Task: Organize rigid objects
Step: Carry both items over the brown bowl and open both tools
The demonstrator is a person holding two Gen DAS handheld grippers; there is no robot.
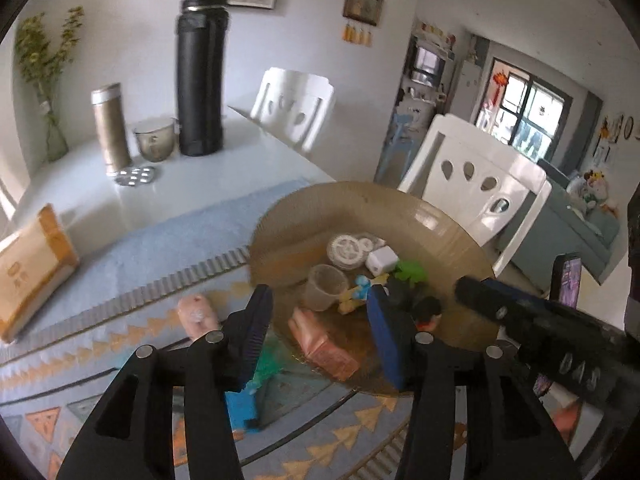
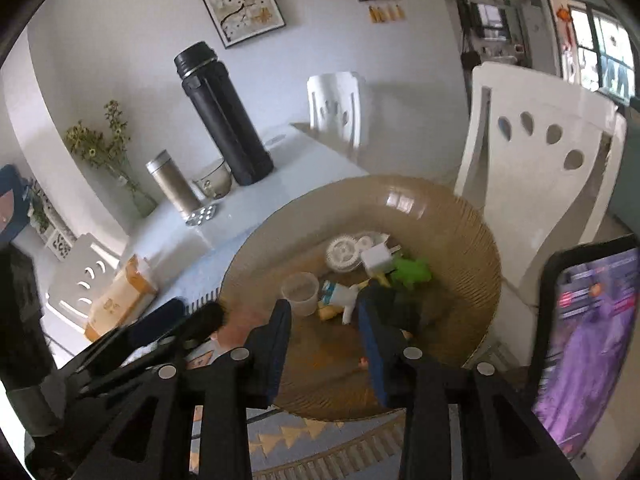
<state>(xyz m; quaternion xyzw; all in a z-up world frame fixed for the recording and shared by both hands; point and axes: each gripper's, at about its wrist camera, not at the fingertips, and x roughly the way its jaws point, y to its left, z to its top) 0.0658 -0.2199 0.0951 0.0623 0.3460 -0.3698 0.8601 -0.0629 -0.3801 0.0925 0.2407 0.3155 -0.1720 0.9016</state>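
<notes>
Amber glass bowl (image 1: 400, 208) already holds most small items; pink toy (image 1: 198, 314) and blue-green piece (image 1: 244, 396) remain on the bench mat; left hand-held gripper (image 1: 320, 320) and right hand-held gripper (image 2: 324, 328) hover empty, jaws parted narrowly.

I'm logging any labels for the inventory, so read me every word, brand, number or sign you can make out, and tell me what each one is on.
"DAS": raised letters on the right hand-held gripper, seen from the left wrist view; the first letter is uncertain.
Tan paper package: a printed mark, too blurred to read.
Phone screen: lines of on-screen text, too blurred to read.
Framed pictures on the wall: nothing legible.
Steel mug: a faint marking, too small to read.
</notes>
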